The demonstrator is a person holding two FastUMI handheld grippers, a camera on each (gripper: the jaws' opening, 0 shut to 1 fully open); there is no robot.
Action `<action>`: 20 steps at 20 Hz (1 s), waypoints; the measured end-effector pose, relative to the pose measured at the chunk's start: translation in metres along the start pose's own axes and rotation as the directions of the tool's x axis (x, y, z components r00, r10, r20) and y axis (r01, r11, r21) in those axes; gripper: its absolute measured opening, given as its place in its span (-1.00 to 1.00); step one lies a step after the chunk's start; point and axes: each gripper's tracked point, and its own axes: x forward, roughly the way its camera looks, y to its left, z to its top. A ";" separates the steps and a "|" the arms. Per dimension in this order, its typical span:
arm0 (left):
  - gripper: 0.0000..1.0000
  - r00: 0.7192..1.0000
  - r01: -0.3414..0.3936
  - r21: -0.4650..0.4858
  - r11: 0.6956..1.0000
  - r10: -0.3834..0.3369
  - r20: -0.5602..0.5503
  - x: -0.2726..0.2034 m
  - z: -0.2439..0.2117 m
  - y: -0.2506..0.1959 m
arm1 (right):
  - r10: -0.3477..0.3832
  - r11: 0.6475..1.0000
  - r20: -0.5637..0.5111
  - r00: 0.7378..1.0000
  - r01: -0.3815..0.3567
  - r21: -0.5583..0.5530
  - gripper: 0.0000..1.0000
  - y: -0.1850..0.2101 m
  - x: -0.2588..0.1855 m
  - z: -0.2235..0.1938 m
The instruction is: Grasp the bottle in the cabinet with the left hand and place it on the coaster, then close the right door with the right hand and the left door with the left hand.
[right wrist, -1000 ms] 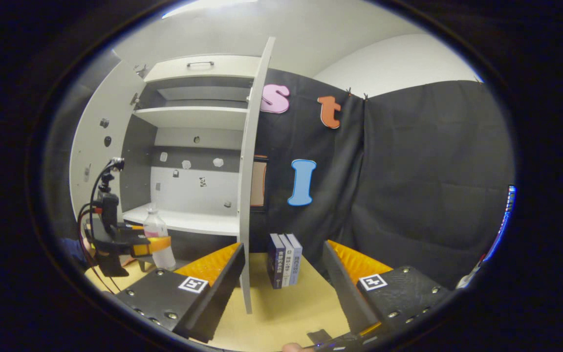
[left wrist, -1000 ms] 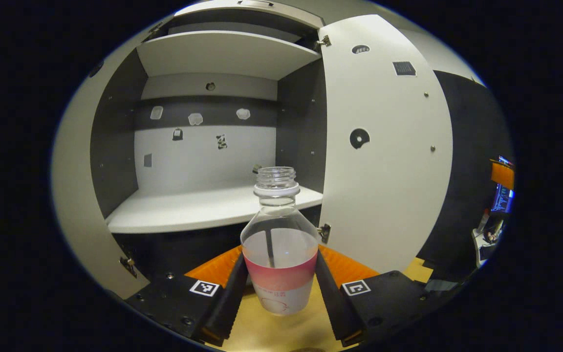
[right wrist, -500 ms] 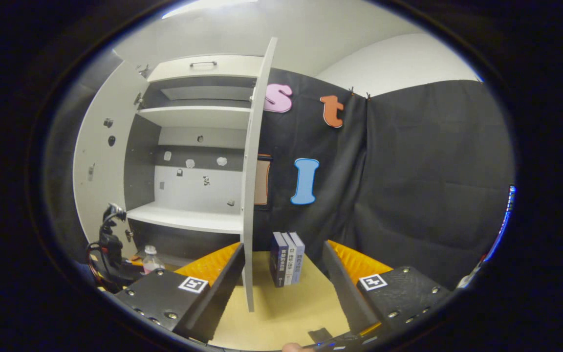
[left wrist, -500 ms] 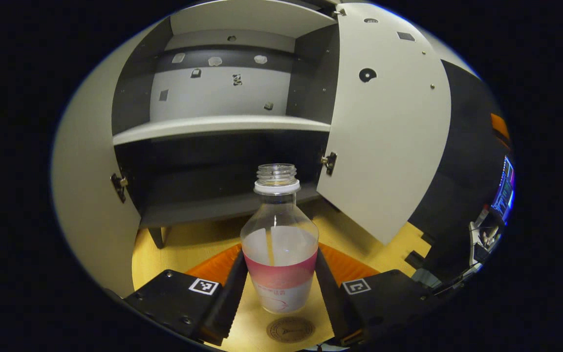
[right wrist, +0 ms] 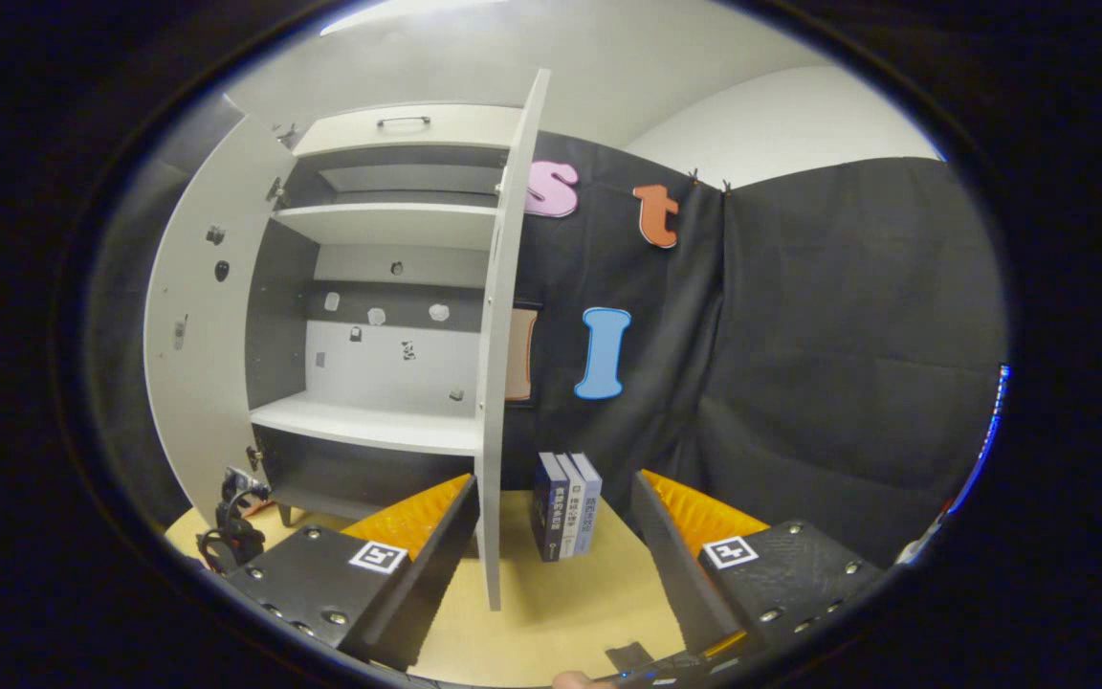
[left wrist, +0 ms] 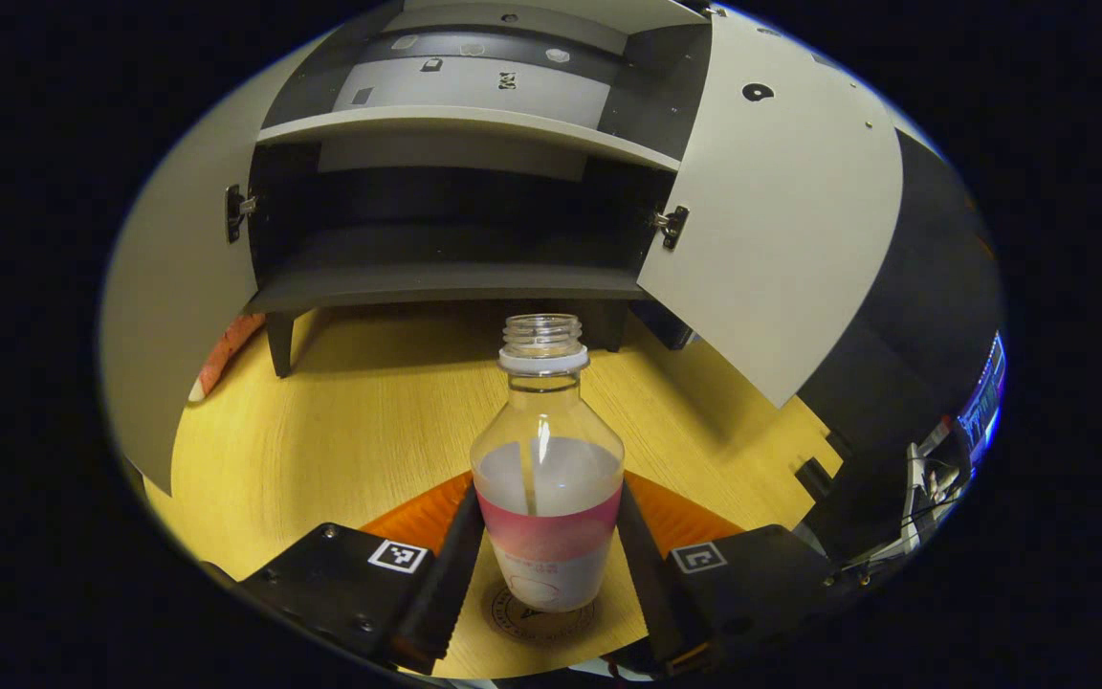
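A clear, capless bottle (left wrist: 547, 478) with a pink and white label stands upright between the fingers of my left gripper (left wrist: 548, 498), which is shut on its label band. Its base is over a round brown coaster (left wrist: 513, 622) on the yellow table; I cannot tell whether it touches. Behind it the cabinet (left wrist: 455, 277) stands with its left door (left wrist: 178, 287) and right door (left wrist: 790, 220) swung wide. My right gripper (right wrist: 556, 483) is open and holds nothing. In the right gripper view the right door's (right wrist: 498, 383) edge faces the camera, slightly left of the gap between the fingers.
Three books (right wrist: 567, 504) stand upright on the table (right wrist: 551, 612) beyond the right gripper, right of the door. The cabinet's white middle shelf (right wrist: 369, 426) is bare. Part of the left gripper's rig (right wrist: 235, 536) shows low at the left. Open tabletop (left wrist: 369, 411) lies before the cabinet.
My left gripper has come down with the bottle from shelf height to the table, and the coaster now lies under the bottle's base. The right gripper has barely moved.
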 end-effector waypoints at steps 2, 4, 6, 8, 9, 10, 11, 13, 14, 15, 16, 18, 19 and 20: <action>0.55 1.000 -0.015 0.029 0.999 0.014 0.004 0.003 -0.010 0.003 | -0.006 1.000 -0.007 1.000 0.006 0.002 0.94 -0.003 0.001 -0.002; 0.55 1.000 -0.021 0.046 0.999 0.022 -0.021 0.003 -0.025 0.004 | -0.009 1.000 -0.013 1.000 0.009 0.005 0.94 -0.005 0.002 -0.004; 0.56 1.000 -0.020 0.040 0.999 0.019 0.011 0.004 -0.021 0.002 | -0.008 1.000 -0.018 1.000 0.008 0.008 0.94 -0.004 0.005 -0.006; 0.55 1.000 -0.012 0.021 1.000 0.012 0.003 0.002 -0.026 -0.002 | -0.004 1.000 -0.020 1.000 0.004 0.006 0.89 -0.002 0.006 -0.006; 0.60 1.000 -0.014 0.023 1.000 0.014 -0.002 0.002 -0.029 -0.003 | 0.001 1.000 -0.021 1.000 -0.001 0.004 0.89 -0.001 0.006 -0.007; 0.57 1.000 -0.017 0.036 0.999 0.016 0.013 0.001 -0.027 -0.003 | 0.006 1.000 -0.020 1.000 -0.006 0.002 0.89 0.001 0.006 -0.007; 0.57 1.000 -0.019 0.049 0.999 0.019 0.008 0.000 -0.030 -0.004 | 0.010 1.000 -0.022 1.000 -0.010 -0.001 0.89 0.003 0.006 -0.008; 0.58 1.000 -0.018 0.074 0.997 0.017 0.016 -0.004 -0.032 -0.008 | 0.017 1.000 -0.024 1.000 -0.017 -0.005 0.89 0.005 0.005 -0.009; 0.57 1.000 -0.015 0.084 0.996 0.015 0.011 -0.007 -0.034 -0.009 | 0.021 1.000 -0.026 0.999 -0.021 -0.003 0.89 0.006 0.007 -0.010; 0.58 1.000 -0.012 0.090 0.996 0.012 0.008 -0.010 -0.038 -0.011 | 0.024 1.000 -0.028 0.999 -0.024 -0.001 0.94 0.006 0.007 -0.011; 0.58 1.000 -0.013 0.095 0.995 0.013 0.005 -0.013 -0.039 -0.012 | 0.026 1.000 -0.029 0.999 -0.026 0.003 0.89 0.006 0.007 -0.012; 0.58 1.000 -0.018 0.091 0.996 0.018 -0.001 -0.018 -0.044 -0.012 | 0.030 0.999 -0.030 0.999 -0.030 0.012 0.93 0.007 0.006 -0.011; 0.58 1.000 -0.019 0.087 0.996 0.019 -0.003 -0.021 -0.045 -0.011 | 0.031 0.999 -0.029 0.999 -0.031 0.016 0.93 0.007 0.007 -0.011; 0.58 1.000 -0.019 0.082 0.996 0.020 -0.006 -0.023 -0.046 -0.012 | 0.032 0.999 -0.029 0.999 -0.032 0.019 0.89 0.007 0.008 -0.012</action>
